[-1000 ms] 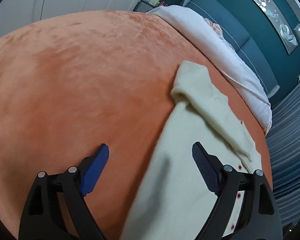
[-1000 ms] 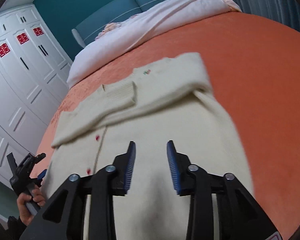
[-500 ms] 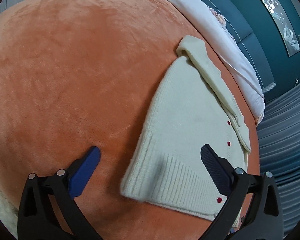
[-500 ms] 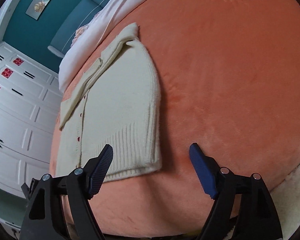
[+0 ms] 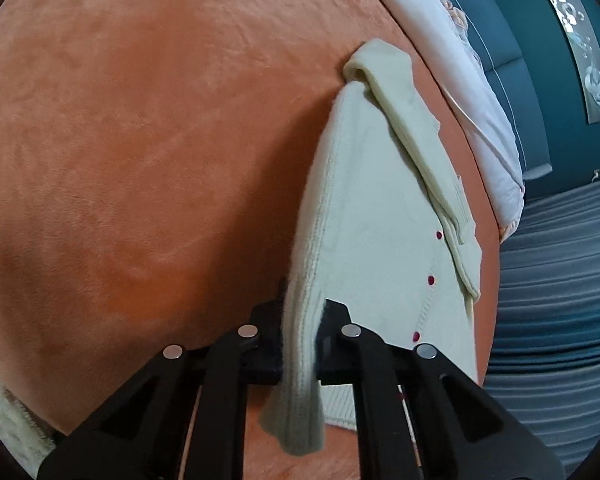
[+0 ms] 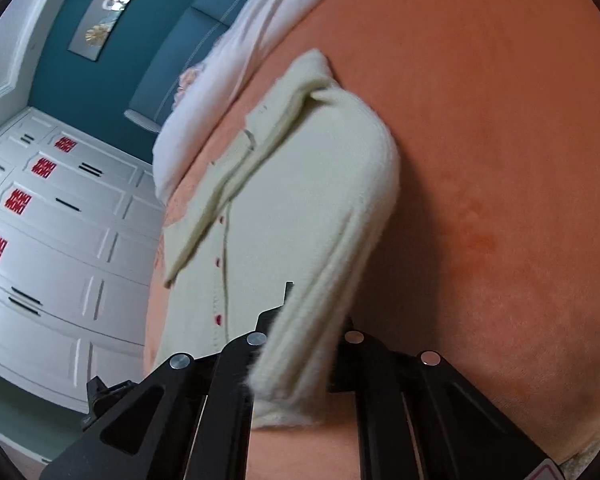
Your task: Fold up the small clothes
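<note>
A small cream knit cardigan point(image 5: 380, 216) with red buttons lies on an orange bed cover point(image 5: 140, 140), its sleeves folded across the chest. My left gripper point(image 5: 300, 320) is shut on the cardigan's ribbed hem corner and lifts that edge off the cover. In the right wrist view the cardigan point(image 6: 292, 200) shows again; my right gripper point(image 6: 304, 332) is shut on the other hem corner, which bunches up between the jaws. The blue pads of both grippers are hidden by the knit.
A white and pink duvet point(image 5: 460, 80) lies along the head of the bed by a teal headboard point(image 6: 172, 80). White wardrobe doors point(image 6: 60, 240) stand beside the bed. A fluffy cream rug point(image 5: 4, 420) shows below the bed's near edge.
Both grippers were open above the hem half a second ago. Now both have come down, closed on the two hem corners and raised them slightly.
</note>
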Tool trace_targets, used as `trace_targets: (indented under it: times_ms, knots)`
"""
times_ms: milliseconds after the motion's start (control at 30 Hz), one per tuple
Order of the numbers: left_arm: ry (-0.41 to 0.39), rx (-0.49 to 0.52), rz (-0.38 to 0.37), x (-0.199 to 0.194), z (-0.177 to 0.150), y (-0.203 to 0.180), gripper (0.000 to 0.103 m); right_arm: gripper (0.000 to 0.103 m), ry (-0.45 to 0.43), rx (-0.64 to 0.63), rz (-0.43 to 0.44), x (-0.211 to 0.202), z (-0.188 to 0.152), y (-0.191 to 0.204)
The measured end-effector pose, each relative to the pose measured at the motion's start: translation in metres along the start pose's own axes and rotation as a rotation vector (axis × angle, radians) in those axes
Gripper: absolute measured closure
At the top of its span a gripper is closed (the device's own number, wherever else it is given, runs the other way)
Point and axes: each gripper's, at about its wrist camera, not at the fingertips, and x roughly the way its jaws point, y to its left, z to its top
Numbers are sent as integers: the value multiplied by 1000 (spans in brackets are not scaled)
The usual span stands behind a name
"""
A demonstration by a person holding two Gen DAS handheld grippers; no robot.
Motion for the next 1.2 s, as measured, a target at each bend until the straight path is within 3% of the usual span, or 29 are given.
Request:
trace_targets:
  times_ms: [233, 333, 467, 533, 633, 700, 800, 867, 933, 1000, 1067, 1100, 1167, 1200]
  knots:
    - [79, 110, 51, -51, -40, 11, 95, 95, 59, -184, -19, -44, -24, 25]
    - [123, 142, 84, -86, -71, 36, 95, 95, 169, -247, -45, -69, -55, 16]
    - [202, 180, 153, -140, -129, 72, 95, 95, 389, -401, -69, -112, -118, 15]
    - [233, 195, 173, -168, -153, 78, 95, 95, 474, -412, -30, -140, -143, 18]
    - [186, 189, 143, -208, -158, 65, 95, 95, 524, -396, 37, -181, -163, 32]
    - [102, 185, 78, -222, -136, 43, 95, 95, 475, -419, 75, -197, -157, 50]
    - [-53, 259, -36, -216, -86, -2, 95, 95, 294, -468, 140, -196, -115, 74]
    - [-138, 283, -61, -196, -54, -24, 95, 95, 139, -478, 152, -174, -79, 81]
    - [-203, 270, -82, -166, -20, -39, 94, 95, 30, -411, 164, -136, -43, 78]
    - [-228, 271, -49, -125, 6, -49, 89, 93, -34, -327, 145, -92, -16, 73]
    - [-221, 275, 35, -86, 22, -48, 77, 88, -83, -270, 40, -53, 3, 63]
    - [-223, 281, 104, -74, 23, -46, 76, 84, -98, -257, -42, -37, 8, 61]
    - [-247, 273, 210, -69, 23, -40, 51, 67, -128, -228, -128, -27, 11, 53]
    - [-260, 276, 206, -75, 15, -36, 43, 64, -154, -206, -134, -31, 9, 51]
